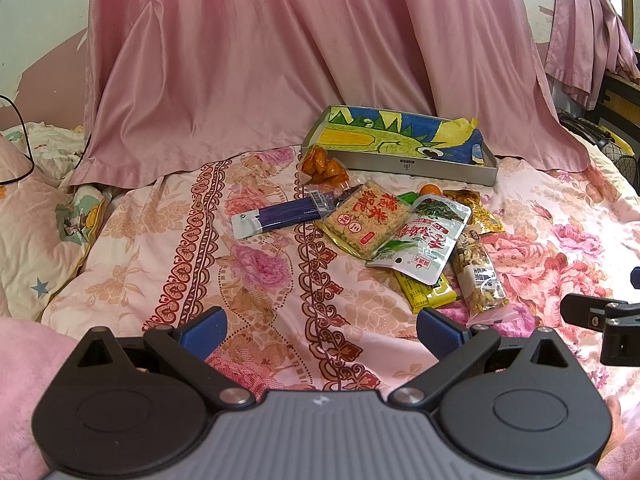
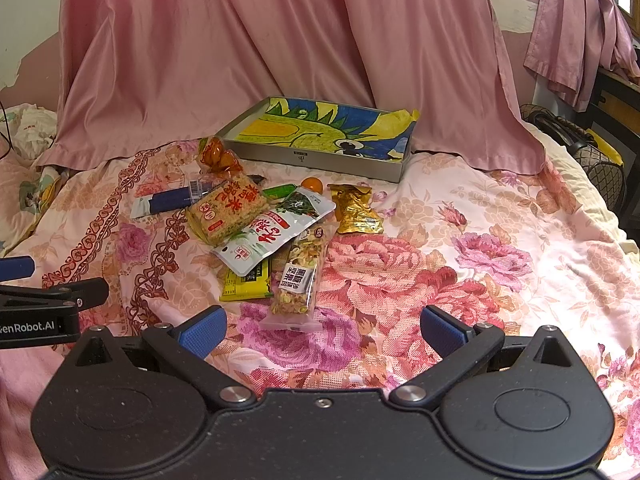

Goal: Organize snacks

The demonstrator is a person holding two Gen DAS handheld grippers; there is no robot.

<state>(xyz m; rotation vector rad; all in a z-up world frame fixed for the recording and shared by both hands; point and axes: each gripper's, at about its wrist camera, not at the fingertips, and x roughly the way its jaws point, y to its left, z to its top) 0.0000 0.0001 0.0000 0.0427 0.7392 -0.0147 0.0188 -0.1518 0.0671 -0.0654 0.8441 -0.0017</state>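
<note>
Near the middle of the floral pink bedspread [image 2: 460, 248], mixed plastic snack packets [image 2: 256, 232] lie piled before the shallow grey tray [image 2: 320, 160], while left gripper [image 1: 318, 330] and right gripper [image 2: 320, 330] hover wide apart, holding nothing.

A bed fills the lower frame, covered by a pale pink cotton quilt printed with large roses [image 2: 460, 248]. A shiny rose-pink satin sheet [image 1: 248, 60] drapes down across the centre behind it. Upper left shows a cream plaster wall with peeling paint [image 1: 36, 20]. At upper right, a pink curtain [image 2: 576, 32] hangs beside a bright window.
</note>
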